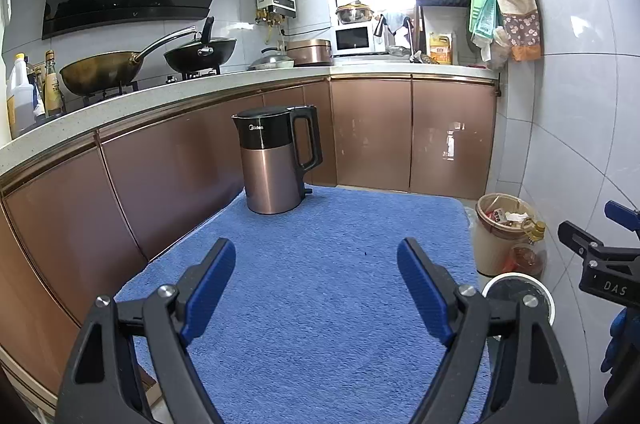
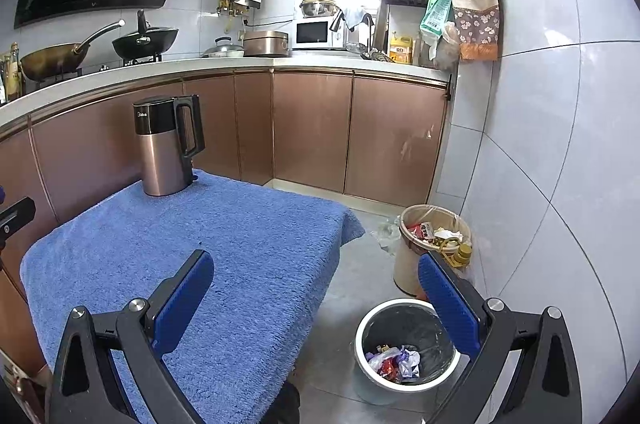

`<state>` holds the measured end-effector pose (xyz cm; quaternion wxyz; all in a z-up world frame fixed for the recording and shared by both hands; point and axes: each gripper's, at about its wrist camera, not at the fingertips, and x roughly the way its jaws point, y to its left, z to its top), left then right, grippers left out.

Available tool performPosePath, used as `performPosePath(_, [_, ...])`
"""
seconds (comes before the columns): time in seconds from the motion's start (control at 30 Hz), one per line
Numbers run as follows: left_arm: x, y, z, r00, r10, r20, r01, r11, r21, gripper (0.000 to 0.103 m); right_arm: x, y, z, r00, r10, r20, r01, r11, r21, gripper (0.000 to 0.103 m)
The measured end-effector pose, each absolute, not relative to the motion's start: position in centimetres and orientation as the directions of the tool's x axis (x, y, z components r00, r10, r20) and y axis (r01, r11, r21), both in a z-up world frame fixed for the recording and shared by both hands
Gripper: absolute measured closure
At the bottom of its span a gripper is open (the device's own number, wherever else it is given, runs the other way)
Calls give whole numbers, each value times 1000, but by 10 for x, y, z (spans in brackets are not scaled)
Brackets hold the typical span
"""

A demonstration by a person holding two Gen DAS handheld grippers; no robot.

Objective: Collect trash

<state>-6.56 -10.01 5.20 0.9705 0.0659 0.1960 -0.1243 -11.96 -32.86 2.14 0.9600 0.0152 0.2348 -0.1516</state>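
Blue fluffy towel cloth is spread over a low table in a narrow kitchen. Above it the left gripper is held with its blue fingers wide apart, and nothing is gripped. The right gripper is also held wide open and empty, near the right edge of the cloth. Just below it, on the floor, a white round bin with a black liner is seen, and crumpled wrappers lie inside. Farther back, a beige bin full of rubbish stands against the wall. A copper and black electric kettle stands upright at the far left corner of the cloth.
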Motion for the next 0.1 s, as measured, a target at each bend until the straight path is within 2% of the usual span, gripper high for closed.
performPosePath(0.1, [-66,-99,52,892,-217,-397,267,961,75,21,-120,-328,21,843,-286,-455,302,953,-40,0])
